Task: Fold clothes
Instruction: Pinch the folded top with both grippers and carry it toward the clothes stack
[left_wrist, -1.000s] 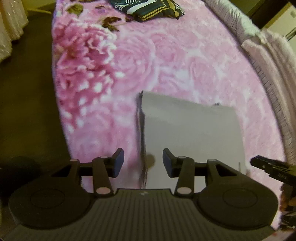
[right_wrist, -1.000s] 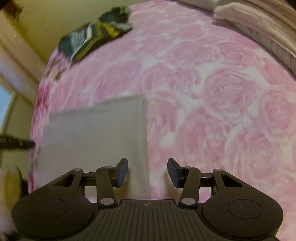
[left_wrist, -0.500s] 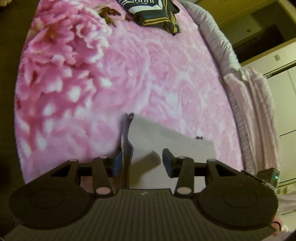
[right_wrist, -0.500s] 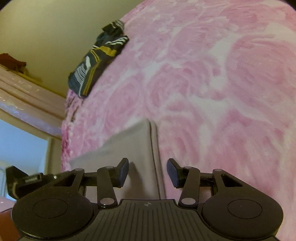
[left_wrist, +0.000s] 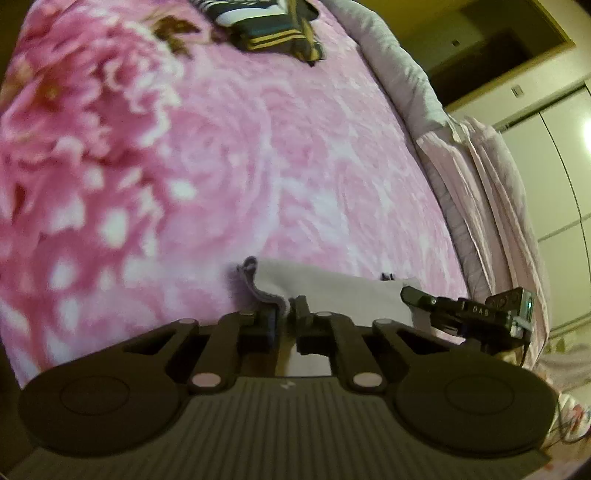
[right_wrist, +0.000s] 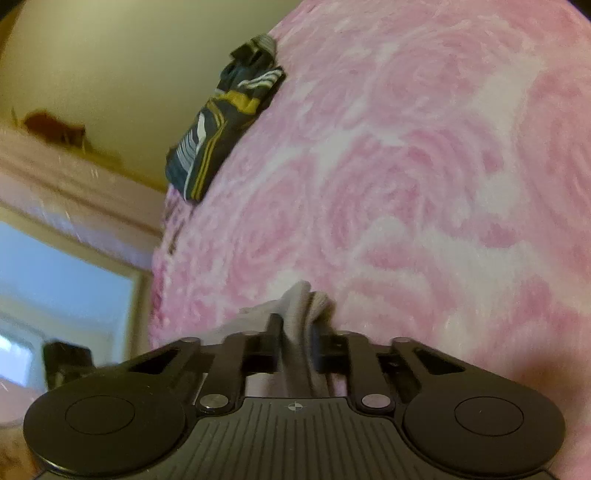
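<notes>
The left gripper (left_wrist: 286, 317) was clamped on the near left edge of the grey garment (left_wrist: 332, 291), which lay on the pink floral blanket (left_wrist: 258, 147). To the right, the right gripper (right_wrist: 297, 332) was closed on that garment's bunched right edge. Well beyond, near the blanket's far end, sat a folded dark striped garment (right_wrist: 221, 129).

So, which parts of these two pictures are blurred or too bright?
Left wrist view: the pink floral blanket is smeared at left, and glare burns the right edge. Right wrist view: the window is washed out pale blue; the grey garment is soft.
</notes>
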